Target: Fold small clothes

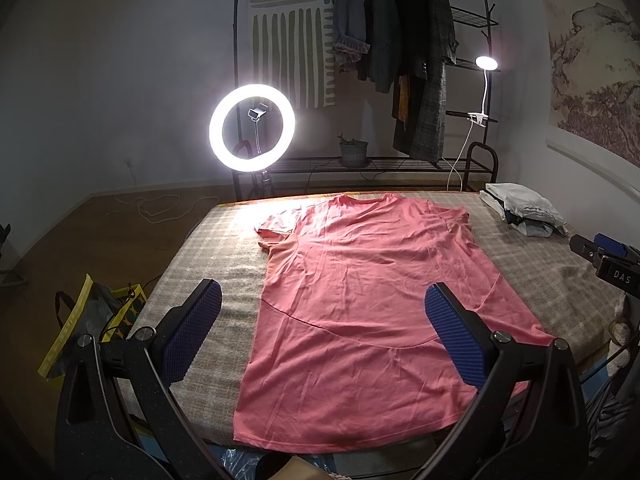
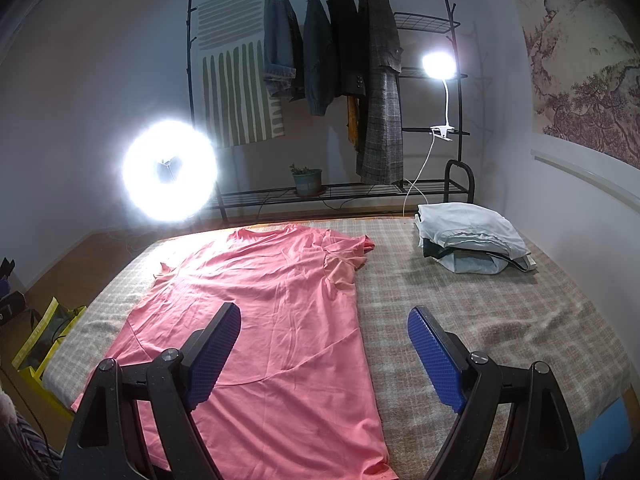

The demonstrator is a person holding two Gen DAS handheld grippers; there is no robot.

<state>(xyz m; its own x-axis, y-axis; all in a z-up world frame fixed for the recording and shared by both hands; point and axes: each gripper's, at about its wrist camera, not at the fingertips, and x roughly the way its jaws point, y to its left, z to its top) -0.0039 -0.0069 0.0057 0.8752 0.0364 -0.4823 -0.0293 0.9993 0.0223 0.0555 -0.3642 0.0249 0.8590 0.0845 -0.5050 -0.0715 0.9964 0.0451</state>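
Two grippers we hold above the near edge of the checked bed (image 1: 224, 248), both empty: left gripper (image 1: 322, 328) and right gripper (image 2: 324, 354) gape wide. The pink T-shirt (image 1: 360, 300) lies flat, collar far; folded clothes (image 2: 468, 236) are stacked far right.

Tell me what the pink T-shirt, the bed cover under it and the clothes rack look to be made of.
Pink T-shirt: thin, matte knit, likely cotton or a blend; it lies limp with fine creases.
Bed cover: coarse woven cloth, matte, with a pale check; fibre unclear.
Clothes rack: thin black rods and wire shelves, probably painted metal.
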